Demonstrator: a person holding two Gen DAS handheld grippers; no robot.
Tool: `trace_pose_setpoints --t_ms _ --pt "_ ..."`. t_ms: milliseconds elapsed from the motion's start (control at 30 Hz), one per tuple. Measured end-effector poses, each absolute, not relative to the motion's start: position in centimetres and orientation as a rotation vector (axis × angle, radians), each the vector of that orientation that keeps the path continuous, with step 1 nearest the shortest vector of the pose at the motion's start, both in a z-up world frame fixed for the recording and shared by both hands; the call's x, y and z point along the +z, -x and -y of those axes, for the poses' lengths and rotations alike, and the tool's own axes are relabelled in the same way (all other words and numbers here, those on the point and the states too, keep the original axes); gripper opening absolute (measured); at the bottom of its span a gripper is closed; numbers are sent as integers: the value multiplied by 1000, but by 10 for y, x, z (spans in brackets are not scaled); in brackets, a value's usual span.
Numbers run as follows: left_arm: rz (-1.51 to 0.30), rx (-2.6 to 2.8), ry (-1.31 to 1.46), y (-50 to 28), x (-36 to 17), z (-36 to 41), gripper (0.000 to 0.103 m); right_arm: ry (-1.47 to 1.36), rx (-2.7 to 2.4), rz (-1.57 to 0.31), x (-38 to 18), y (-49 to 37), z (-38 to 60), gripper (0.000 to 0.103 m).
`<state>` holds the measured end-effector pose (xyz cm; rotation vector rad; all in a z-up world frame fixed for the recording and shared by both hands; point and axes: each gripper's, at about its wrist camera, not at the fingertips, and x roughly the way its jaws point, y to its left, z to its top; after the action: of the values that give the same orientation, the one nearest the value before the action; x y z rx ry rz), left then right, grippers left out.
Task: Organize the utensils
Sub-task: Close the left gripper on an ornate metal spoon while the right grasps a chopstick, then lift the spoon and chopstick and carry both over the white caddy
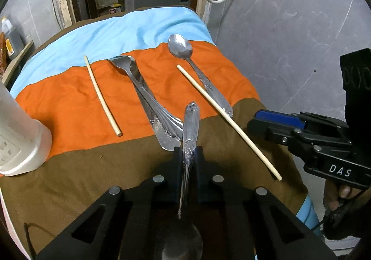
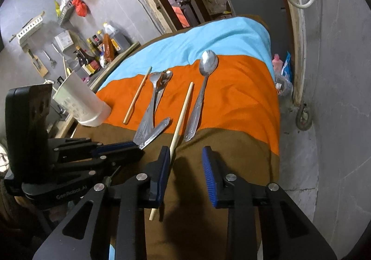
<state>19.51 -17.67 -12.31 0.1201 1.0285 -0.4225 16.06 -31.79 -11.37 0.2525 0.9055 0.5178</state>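
My left gripper (image 1: 188, 155) is shut on a metal spoon (image 1: 190, 125), its handle pointing away over the cloth and its bowl back under the camera. It also shows in the right wrist view (image 2: 155, 133), held by the left gripper (image 2: 129, 147). A stack of forks (image 1: 143, 90) lies on the orange band, with a chopstick (image 1: 102, 95) to its left. A second chopstick (image 1: 228, 120) and a lone spoon (image 1: 197, 69) lie to the right. My right gripper (image 2: 185, 174) is open above the near end of that chopstick (image 2: 180, 116).
A white plastic utensil holder (image 2: 80, 100) stands at the table's left edge, also in the left wrist view (image 1: 16, 134). The table is covered by a blue, orange and brown cloth (image 1: 69, 102). Bottles (image 2: 92, 56) stand on a shelf at left. A grey wall is at right.
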Motion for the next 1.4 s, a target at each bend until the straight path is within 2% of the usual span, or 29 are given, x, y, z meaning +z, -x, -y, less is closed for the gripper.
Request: trace_pose_setpoints --t_ms 367,667,833,900,1033,1133,1400 --pt "-1065 -309 10 -174 -110 131 8 -183 509 -987 -112 -177 291 18" --pt "-1135 -335 -9 -175 -106 120 8 -193 433 -1118 -114 -202 271 17" --pt "-1183 -385 -34 -180 -106 118 8 -214 375 -1176 -113 -210 274 4" --pt "-1187 -390 -32 -179 -106 116 8 -224 355 -1175 -113 -209 275 3" --pt "-1138 -410 43 -172 -105 107 7 -282 360 -1122 -105 -195 272 3" --pt "-1025 -429 89 -154 -89 95 7 -329 392 -1034 -94 -177 269 3" --pt "-715 -402 182 -123 -32 58 4 -492 518 -677 -56 -135 250 3"
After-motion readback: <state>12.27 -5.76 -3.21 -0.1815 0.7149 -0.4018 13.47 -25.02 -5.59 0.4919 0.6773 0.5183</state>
